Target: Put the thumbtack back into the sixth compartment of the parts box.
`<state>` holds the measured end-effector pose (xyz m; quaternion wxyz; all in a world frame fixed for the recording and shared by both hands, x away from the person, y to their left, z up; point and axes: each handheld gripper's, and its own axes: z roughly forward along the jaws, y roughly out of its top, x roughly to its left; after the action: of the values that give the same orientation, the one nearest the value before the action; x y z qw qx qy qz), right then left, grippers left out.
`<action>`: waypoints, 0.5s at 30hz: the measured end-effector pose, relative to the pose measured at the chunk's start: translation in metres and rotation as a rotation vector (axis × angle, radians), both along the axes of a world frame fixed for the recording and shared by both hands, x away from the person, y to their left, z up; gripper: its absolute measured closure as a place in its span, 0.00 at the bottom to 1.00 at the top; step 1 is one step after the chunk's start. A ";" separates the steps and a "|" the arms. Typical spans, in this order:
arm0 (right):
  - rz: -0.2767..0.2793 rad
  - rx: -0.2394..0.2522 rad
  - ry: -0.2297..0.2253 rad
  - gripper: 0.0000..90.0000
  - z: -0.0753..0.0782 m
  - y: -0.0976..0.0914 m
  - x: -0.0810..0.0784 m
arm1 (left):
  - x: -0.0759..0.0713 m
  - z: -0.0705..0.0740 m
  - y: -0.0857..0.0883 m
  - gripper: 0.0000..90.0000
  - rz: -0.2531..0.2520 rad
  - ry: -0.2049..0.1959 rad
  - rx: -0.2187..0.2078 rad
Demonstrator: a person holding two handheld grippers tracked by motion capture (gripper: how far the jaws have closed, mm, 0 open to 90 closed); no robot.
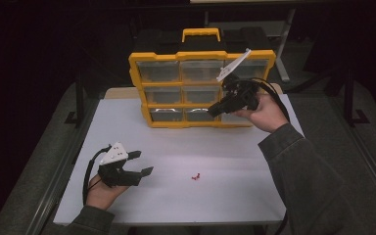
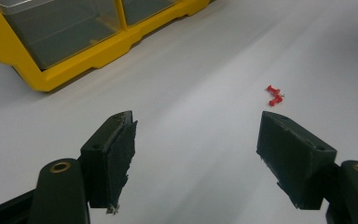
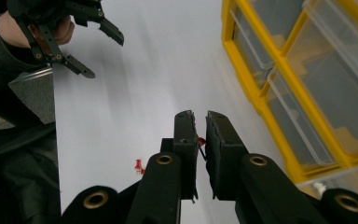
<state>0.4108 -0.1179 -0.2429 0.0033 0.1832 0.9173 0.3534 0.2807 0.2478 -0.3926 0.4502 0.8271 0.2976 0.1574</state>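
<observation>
Right hand-held gripper (image 3: 200, 125) pinching small red plastic pushpin (image 3: 200, 140), left hand-held gripper (image 2: 196, 140) spread apart, smooth white tabletop (image 1: 176, 196)

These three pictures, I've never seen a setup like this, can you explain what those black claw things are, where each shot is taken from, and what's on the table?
A person sits at a white table with a hand-held two-jaw gripper in each hand. The high view looks down from above the person. The other two come from cameras riding on the grippers, looking along their black jaws.

On the table stands a yellow organizer with clear drawers, and two red pushpins lie near the middle.

The left gripper sits low near the table with jaws wide apart, holding nothing. The right gripper is raised in front of the organizer; its jaws are pinched on a small red pin, seen in the right gripper view.
</observation>
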 end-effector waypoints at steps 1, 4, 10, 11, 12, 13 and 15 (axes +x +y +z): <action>0.000 0.000 0.000 0.91 0.000 0.000 0.000 | 0.000 0.000 0.000 0.30 0.000 0.000 0.000; -0.010 -0.006 -0.011 0.91 0.005 -0.004 0.002 | 0.000 0.000 0.000 0.30 0.003 -0.001 0.000; -0.054 -0.011 -0.036 0.90 0.014 -0.019 0.008 | 0.000 0.000 0.001 0.30 0.000 -0.002 -0.002; -0.063 -0.015 -0.036 0.90 0.015 -0.021 0.009 | 0.000 0.000 0.001 0.30 0.001 -0.002 -0.002; -0.074 -0.015 -0.031 0.90 0.015 -0.023 0.009 | 0.000 0.000 0.000 0.30 0.000 -0.002 -0.001; -0.079 -0.014 -0.035 0.90 0.015 -0.026 0.011 | 0.000 0.000 0.001 0.30 0.000 -0.002 0.000; -0.099 -0.015 -0.030 0.90 0.015 -0.031 0.014 | 0.000 0.001 0.001 0.30 -0.001 -0.004 0.001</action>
<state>0.4243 -0.1494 -0.2277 0.0357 0.2230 0.9098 0.3484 0.2805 0.2486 -0.3921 0.4505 0.8271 0.2961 0.1589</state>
